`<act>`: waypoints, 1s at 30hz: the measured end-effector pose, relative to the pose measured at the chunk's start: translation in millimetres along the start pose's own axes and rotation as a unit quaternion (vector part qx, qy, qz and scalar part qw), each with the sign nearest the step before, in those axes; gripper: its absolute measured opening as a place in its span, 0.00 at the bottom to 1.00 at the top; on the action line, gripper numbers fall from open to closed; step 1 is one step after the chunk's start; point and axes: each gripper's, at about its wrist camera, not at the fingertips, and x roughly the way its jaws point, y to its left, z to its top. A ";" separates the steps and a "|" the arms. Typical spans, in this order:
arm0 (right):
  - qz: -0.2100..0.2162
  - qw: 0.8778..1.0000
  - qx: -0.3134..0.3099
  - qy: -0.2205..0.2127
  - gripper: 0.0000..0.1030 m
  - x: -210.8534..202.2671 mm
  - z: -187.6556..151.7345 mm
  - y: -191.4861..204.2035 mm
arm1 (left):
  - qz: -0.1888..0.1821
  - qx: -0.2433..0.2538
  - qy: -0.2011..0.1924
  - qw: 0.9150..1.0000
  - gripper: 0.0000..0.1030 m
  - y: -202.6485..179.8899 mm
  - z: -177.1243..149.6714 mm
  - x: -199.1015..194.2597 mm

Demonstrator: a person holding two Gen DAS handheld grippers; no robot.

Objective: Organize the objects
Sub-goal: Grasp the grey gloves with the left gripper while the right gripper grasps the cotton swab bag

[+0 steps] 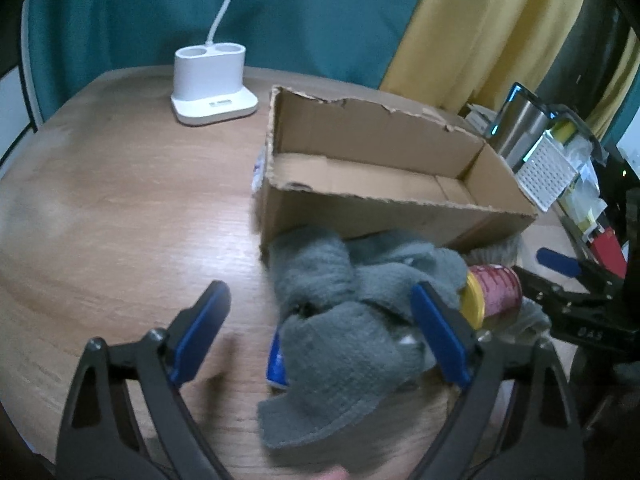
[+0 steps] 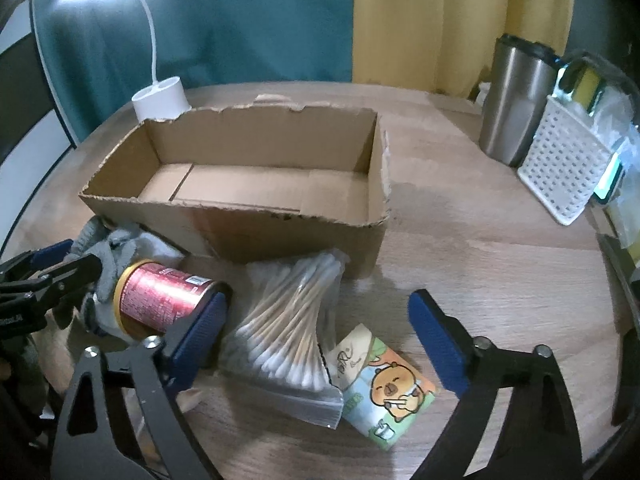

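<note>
An open cardboard box (image 1: 400, 204) (image 2: 280, 236) with nothing in it stands on the wooden table. In front of it lie grey gloves (image 1: 344, 320) (image 2: 116, 248), a red can (image 1: 494, 290) (image 2: 160, 300) on its side, a bag of cotton swabs (image 2: 288, 336) and a cartoon tissue pack (image 2: 384, 396). A blue item (image 1: 276, 360) peeks from under the gloves. My left gripper (image 1: 320, 332) is open, its fingers straddling the gloves. My right gripper (image 2: 316, 340) is open over the swab bag and tissue pack; it also shows in the left wrist view (image 1: 560, 264).
A white lamp base (image 1: 212, 84) (image 2: 160, 98) stands at the back left. A steel tumbler (image 2: 512, 104) (image 1: 516, 128) and a white perforated basket (image 2: 568, 168) (image 1: 548, 172) stand at the right, with clutter behind. Teal and yellow curtains hang behind the table.
</note>
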 end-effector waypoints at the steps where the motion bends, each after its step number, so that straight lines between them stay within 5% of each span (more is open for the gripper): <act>1: 0.004 1.000 0.000 0.003 0.86 1.7 -0.6 -0.4 | -0.001 -0.001 0.001 1.000 0.88 0.5 0.8 0.5; 13: 0.035 0.999 -0.014 0.017 0.58 8.5 -4.6 4.6 | -0.036 0.000 0.005 0.999 0.50 -6.3 -0.3 -3.2; 17: 0.045 0.999 -0.020 0.014 0.44 6.6 -5.0 8.9 | -0.037 0.004 0.001 0.999 0.48 -9.3 -0.9 -7.8; 30: 0.047 0.999 -0.010 -0.017 0.33 -19.0 -2.7 -0.2 | -0.041 0.022 -0.031 0.998 0.48 -24.4 3.0 -37.6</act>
